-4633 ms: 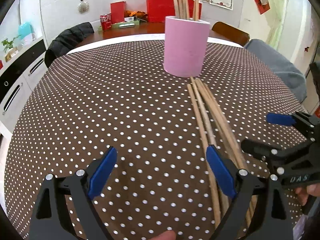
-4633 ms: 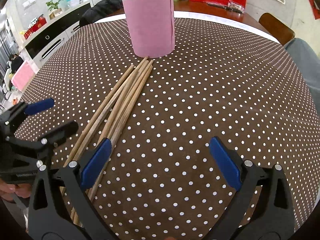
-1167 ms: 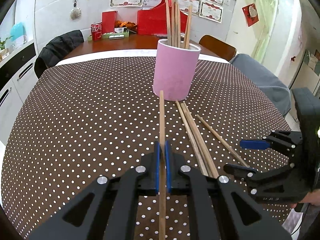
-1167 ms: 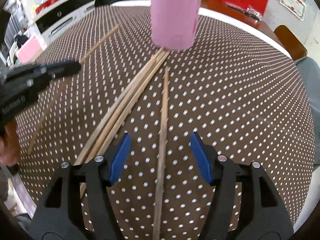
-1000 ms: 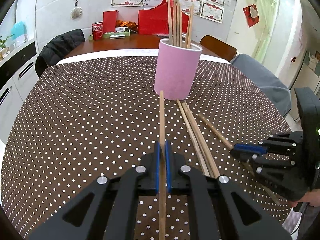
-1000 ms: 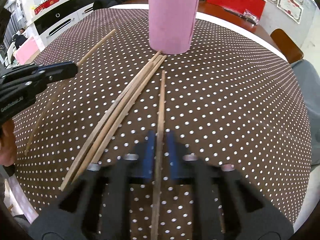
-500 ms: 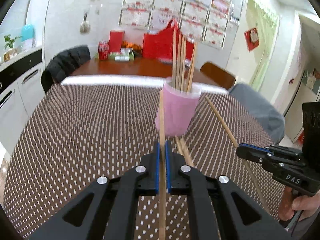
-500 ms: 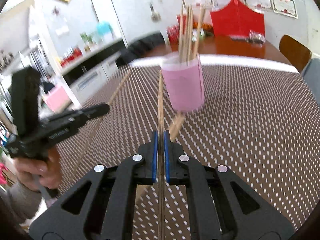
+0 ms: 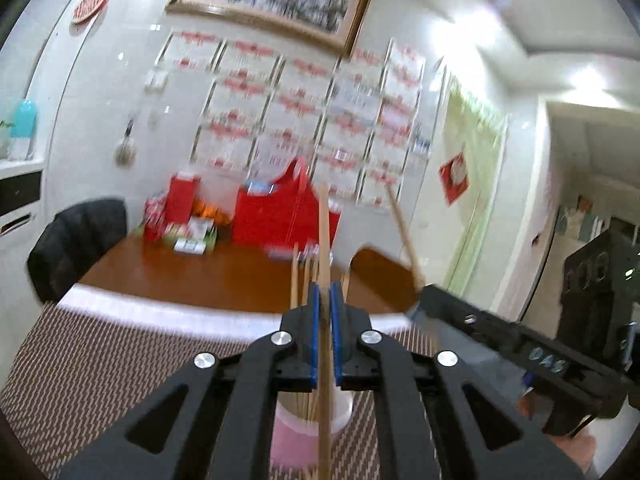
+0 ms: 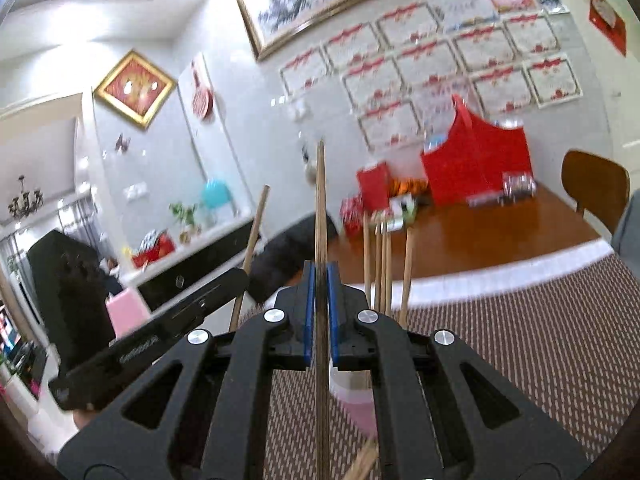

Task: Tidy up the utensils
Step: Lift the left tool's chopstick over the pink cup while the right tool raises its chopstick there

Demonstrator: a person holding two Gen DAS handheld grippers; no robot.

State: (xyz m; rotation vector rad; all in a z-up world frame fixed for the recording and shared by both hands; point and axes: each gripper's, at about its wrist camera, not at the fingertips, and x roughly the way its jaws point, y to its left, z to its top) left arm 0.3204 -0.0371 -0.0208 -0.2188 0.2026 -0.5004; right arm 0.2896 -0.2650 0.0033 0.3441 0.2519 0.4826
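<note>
My left gripper (image 9: 325,292) is shut on a wooden chopstick (image 9: 323,224) that runs straight out between its blue pads. Just below it stands the pink cup (image 9: 304,436), with several chopsticks (image 9: 295,276) upright in it. My right gripper (image 10: 320,276) is shut on a second chopstick (image 10: 320,200), which points forward and up. The pink cup (image 10: 356,404) sits under its jaws, slightly right, with its upright chopsticks (image 10: 384,264). Each view shows the other gripper from the side: the right gripper (image 9: 500,336) and the left gripper (image 10: 180,320), each holding its stick. Both views are blurred.
The brown dotted tablecloth (image 10: 540,340) covers the near table. Loose chopsticks (image 10: 362,464) lie at the bottom edge. Behind are a bare wooden tabletop (image 9: 200,272) with red bags (image 9: 276,216), a wooden chair (image 10: 596,188) and a black jacket (image 9: 76,232).
Both grippers have risen from the table and tipped up to near level, each carrying its chopstick. The cup has dropped low in both views, under the jaws.
</note>
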